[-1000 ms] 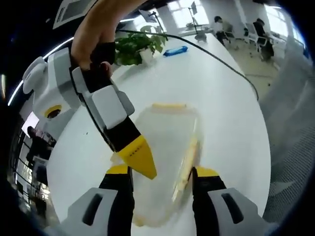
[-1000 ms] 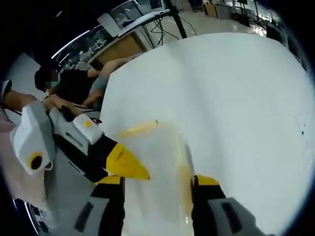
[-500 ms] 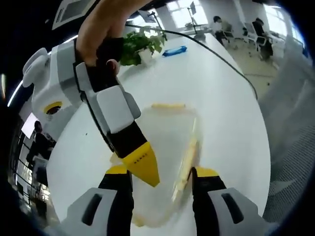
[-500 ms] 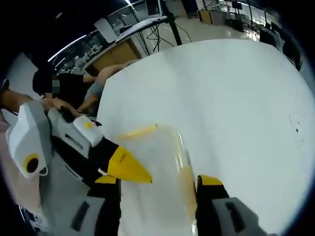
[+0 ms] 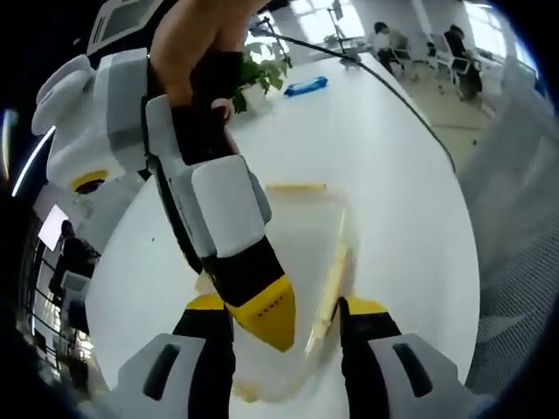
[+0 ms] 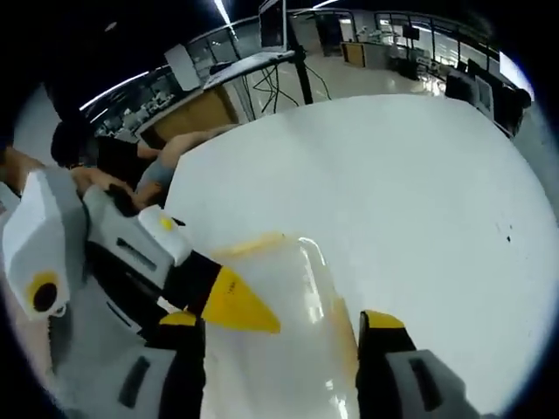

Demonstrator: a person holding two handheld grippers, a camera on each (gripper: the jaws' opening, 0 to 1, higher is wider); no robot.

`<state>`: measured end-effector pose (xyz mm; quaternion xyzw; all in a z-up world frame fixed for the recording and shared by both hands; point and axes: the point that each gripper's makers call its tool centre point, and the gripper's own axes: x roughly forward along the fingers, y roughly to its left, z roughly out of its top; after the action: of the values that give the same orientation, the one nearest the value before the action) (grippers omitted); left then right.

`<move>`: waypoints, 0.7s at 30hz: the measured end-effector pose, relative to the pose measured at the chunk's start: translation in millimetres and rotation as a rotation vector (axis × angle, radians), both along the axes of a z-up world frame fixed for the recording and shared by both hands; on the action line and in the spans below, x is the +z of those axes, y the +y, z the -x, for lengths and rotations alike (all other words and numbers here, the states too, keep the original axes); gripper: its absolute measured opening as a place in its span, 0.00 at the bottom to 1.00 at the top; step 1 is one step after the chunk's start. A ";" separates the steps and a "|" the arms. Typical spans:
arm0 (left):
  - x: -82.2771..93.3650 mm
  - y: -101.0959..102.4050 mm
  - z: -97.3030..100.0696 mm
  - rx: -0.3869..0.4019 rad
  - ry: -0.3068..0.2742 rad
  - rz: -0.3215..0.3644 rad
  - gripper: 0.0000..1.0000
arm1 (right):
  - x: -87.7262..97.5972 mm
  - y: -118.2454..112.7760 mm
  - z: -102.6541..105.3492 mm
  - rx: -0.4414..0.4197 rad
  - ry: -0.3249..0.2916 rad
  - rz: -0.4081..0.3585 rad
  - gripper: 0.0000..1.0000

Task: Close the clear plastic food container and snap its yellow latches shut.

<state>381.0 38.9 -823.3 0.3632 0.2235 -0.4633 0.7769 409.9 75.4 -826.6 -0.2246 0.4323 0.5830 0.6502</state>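
Over the clear plastic food container [image 5: 297, 262] on the white table [image 5: 393, 175], both tools hover with jaws spread, grasping nothing. The right gripper [image 5: 262, 319] noses down above its lid, seemingly to press it, while the left gripper [image 5: 284, 327] straddles the container near a yellow latch [image 5: 330, 284].

Bright, even overhead office light; white table [image 6: 419, 201] near blown out. Glare spots on clear container [image 6: 306, 305] lid. Shadows soft, faint. Heavy fisheye bending at edges. Container [image 5: 306, 262] slightly smeared in left gripper view, background soft.
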 end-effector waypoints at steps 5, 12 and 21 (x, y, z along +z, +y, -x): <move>-0.2 -0.4 -0.3 0.001 -0.014 0.003 0.46 | -0.2 -2.0 -1.9 -0.050 -0.024 -0.032 0.70; -2.8 8.6 -7.2 -0.004 -0.042 -0.029 0.45 | 0.0 9.3 -11.3 -0.052 -0.015 -0.033 0.69; -2.0 33.6 -36.2 0.029 -0.047 -0.042 0.45 | -0.1 36.3 -40.0 -0.031 -0.007 -0.040 0.68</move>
<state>417.1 72.6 -825.3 0.3867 0.2200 -0.4386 0.7809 449.9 111.7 -826.7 -0.2067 0.4217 0.5806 0.6651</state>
